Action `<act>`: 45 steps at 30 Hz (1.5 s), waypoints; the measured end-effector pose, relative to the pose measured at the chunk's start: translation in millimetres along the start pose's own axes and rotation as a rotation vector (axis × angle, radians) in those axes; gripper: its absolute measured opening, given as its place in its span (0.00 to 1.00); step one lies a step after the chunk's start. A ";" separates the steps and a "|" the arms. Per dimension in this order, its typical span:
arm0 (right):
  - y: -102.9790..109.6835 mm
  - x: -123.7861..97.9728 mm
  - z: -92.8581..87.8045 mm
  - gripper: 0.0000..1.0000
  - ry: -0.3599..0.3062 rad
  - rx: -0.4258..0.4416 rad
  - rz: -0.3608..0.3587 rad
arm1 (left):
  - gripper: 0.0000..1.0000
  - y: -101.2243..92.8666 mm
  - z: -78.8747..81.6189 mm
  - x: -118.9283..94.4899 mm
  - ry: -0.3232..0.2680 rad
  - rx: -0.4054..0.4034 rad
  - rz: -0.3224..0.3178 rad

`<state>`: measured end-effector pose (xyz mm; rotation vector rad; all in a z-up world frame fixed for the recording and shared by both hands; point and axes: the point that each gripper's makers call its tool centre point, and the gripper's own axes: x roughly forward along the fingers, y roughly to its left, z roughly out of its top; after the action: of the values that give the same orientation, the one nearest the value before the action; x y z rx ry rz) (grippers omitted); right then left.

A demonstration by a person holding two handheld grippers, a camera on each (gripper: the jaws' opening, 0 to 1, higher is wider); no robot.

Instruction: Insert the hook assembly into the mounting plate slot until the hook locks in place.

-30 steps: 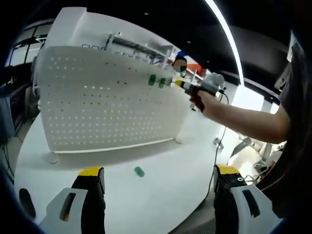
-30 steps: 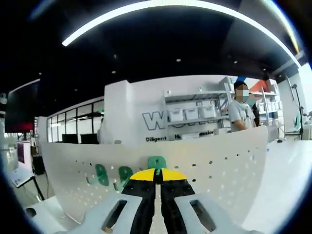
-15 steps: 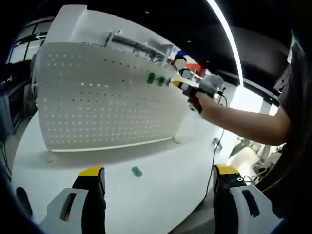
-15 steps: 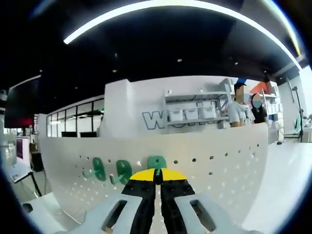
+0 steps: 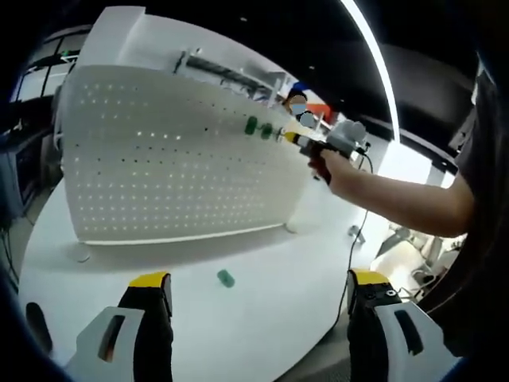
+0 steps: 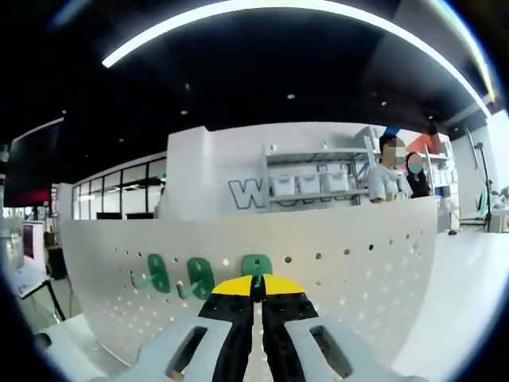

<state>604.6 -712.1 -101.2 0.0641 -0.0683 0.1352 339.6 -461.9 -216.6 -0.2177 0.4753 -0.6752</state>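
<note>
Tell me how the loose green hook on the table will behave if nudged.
The loose green hook looks small and plastic, so probably light and rigid. On the smooth white table it would likely skid. Its rounded outline suggests it may rock.

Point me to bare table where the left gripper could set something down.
Free: the white table between the pegboard foot and the left gripper, either side of the loose green hook. Crowded: the pegboard's upper edge, where the right gripper holds a hook beside two mounted hooks.

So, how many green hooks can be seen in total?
4. Two hang on the pegboard at and; a third is in the right gripper at the board; a fourth lies on the table.
</note>
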 end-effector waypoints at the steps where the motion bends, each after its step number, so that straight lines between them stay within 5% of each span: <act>1: 0.4 0.5 -0.6 0.00 0.029 0.001 -0.005 | 0.93 -1.2 0.1 0.1 0.000 0.001 -0.002; 11: -1.8 4.3 -10.7 0.07 0.114 0.018 -0.019 | 0.93 0.1 2.6 -9.5 -0.018 0.003 0.009; 30: -6.0 -19.5 26.4 0.11 0.068 -0.016 -0.019 | 0.93 -13.7 5.0 -25.6 -0.052 0.024 0.010; 45: -10.0 -57.7 35.8 0.11 0.074 -0.037 -0.012 | 0.93 -27.2 3.2 -41.3 -0.068 0.035 0.005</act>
<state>546.7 -732.1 -70.2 0.0229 0.0038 0.1241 298.3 -455.9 -190.0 -0.2058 0.3983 -0.6683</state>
